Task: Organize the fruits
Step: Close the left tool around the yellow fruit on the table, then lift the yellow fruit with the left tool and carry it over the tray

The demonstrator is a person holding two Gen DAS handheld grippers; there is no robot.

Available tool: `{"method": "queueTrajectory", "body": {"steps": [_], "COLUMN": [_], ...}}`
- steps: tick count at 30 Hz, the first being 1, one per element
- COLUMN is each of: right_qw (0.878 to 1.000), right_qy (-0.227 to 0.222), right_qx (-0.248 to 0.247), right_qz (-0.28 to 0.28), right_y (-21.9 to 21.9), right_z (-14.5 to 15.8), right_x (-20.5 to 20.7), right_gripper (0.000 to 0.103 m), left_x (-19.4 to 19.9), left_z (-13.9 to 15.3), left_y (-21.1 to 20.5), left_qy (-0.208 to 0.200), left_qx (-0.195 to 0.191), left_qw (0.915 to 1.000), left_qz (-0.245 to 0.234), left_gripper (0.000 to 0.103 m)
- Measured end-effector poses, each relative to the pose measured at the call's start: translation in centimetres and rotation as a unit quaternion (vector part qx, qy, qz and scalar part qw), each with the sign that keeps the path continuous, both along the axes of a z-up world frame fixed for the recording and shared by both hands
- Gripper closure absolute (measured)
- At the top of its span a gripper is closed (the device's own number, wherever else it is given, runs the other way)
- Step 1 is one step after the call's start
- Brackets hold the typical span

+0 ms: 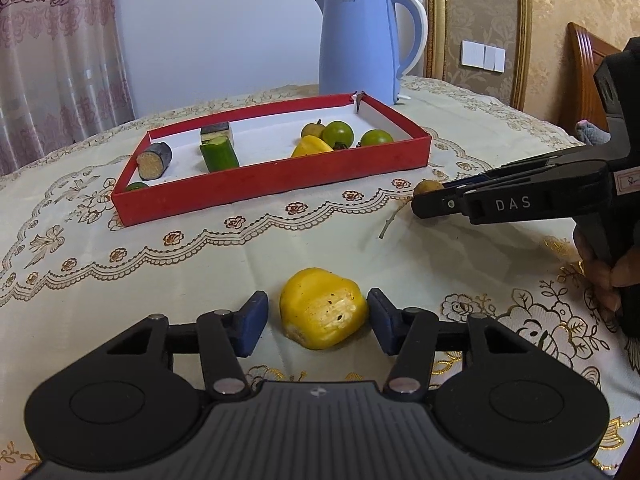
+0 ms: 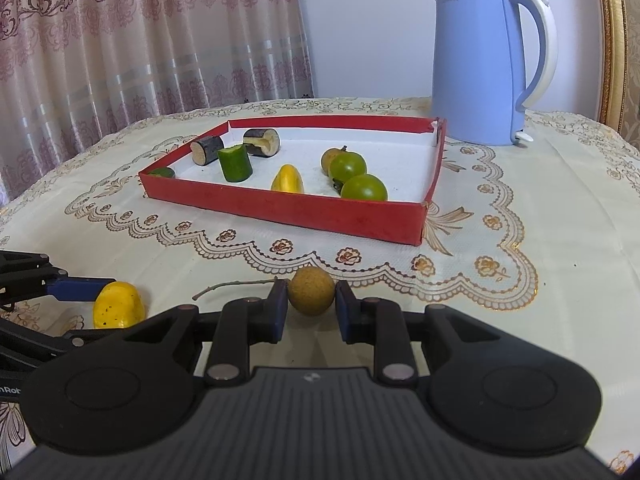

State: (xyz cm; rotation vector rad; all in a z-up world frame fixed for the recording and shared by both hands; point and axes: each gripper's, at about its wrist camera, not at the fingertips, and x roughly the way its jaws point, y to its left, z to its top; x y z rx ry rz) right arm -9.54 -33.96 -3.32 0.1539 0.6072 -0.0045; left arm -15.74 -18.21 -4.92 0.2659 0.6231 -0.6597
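The red tray point(image 2: 304, 216) sits mid-tabletop, already sorted in two groups: cut dark and green vegetable pieces at one end, green tomatoes point(image 2: 347, 167), a small brown fruit and a yellow pepper piece point(image 2: 287, 179) at the other, which suggests like goes with like. Two pieces remain out on the lace tablecloth point(image 1: 200, 264), and each hand has taken one. The right gripper point(image 2: 311, 302) is clamped on a small round brown fruit point(image 2: 311, 290), low against the cloth, its loose twig point(image 2: 232, 285) lying just beside. The left gripper point(image 1: 318, 318) straddles the yellow pepper chunk point(image 1: 322, 314); one pad looks to touch it while a gap shows at the other, so it is probably not yet gripped, though the fisheye angle makes this uncertain. The blue kettle point(image 1: 360, 40) stands behind the tray, clear of the work.
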Motion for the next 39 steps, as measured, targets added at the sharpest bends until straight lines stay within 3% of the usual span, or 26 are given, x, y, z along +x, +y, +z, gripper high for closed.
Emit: {"method": "queueTrajectory", "body": {"steps": [9, 17, 20, 28, 39], "right_qw": [1.000, 1.000, 1.000, 1.000, 1.000], "right_qy": [0.002, 0.001, 0.001, 0.000, 0.000], "right_qx": [0.003, 0.003, 0.004, 0.006, 0.010], "right_qz": [0.002, 0.001, 0.002, 0.003, 0.004], "right_y": [0.0, -0.1, -0.1, -0.1, -0.2], "right_z": [-0.1, -0.1, -0.2, -0.1, -0.1], "right_x": [0.1, 0.2, 0.2, 0.1, 0.1], "right_gripper": [0.079, 0.079, 0.079, 0.079, 0.079], "left_x": [-0.1, 0.1, 0.1, 0.1, 4.4], "left_z": [0.1, -0.1, 0.0, 0.4, 3.9], "left_y": [0.0, 0.3, 0.4, 0.9, 1.6], "left_qy": [-0.001, -0.001, -0.001, 0.009, -0.039], "left_qx": [-0.002, -0.006, -0.007, -0.009, -0.015], "left_qw": [0.9999, 0.9999, 0.9999, 0.9998, 0.9990], "left_qz": [-0.011, -0.013, -0.016, -0.018, 0.013], "left_gripper": [0.055, 0.050, 0.058, 0.059, 0.059]}}
